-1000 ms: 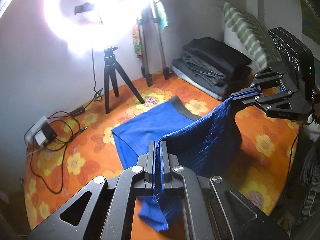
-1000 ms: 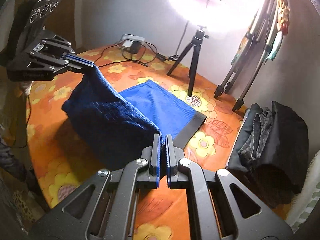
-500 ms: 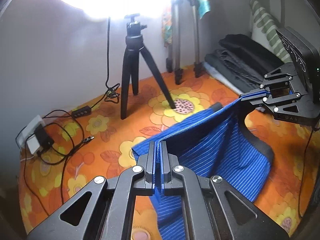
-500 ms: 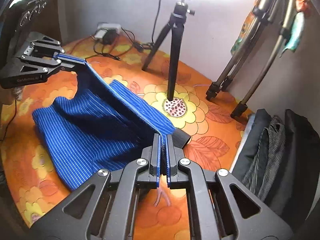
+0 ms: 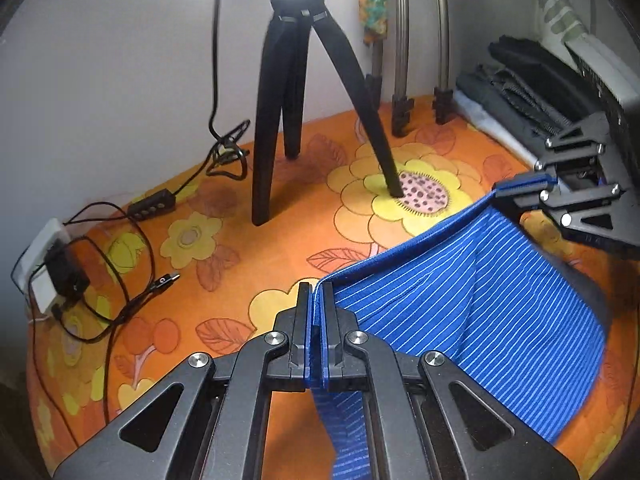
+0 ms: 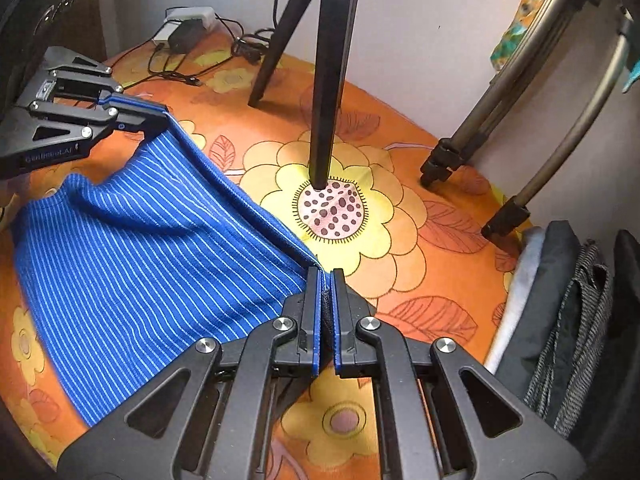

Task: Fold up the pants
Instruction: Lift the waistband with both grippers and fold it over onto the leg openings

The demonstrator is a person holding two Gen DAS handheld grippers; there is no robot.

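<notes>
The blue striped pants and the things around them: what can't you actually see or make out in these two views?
- Blue pants, left wrist view: the lower part runs under the left gripper and off the bottom edge.
- Waistband: right wrist view, hidden under the folded-over cloth.
- Black tripod: its top is cut off by the upper edge in both views.
- Dark clothes pile: cut by the right edge; single garments cannot be told apart.

Left gripper [image 5: 317,292] and right gripper [image 6: 326,278] both clamped, held level, apart.
</notes>
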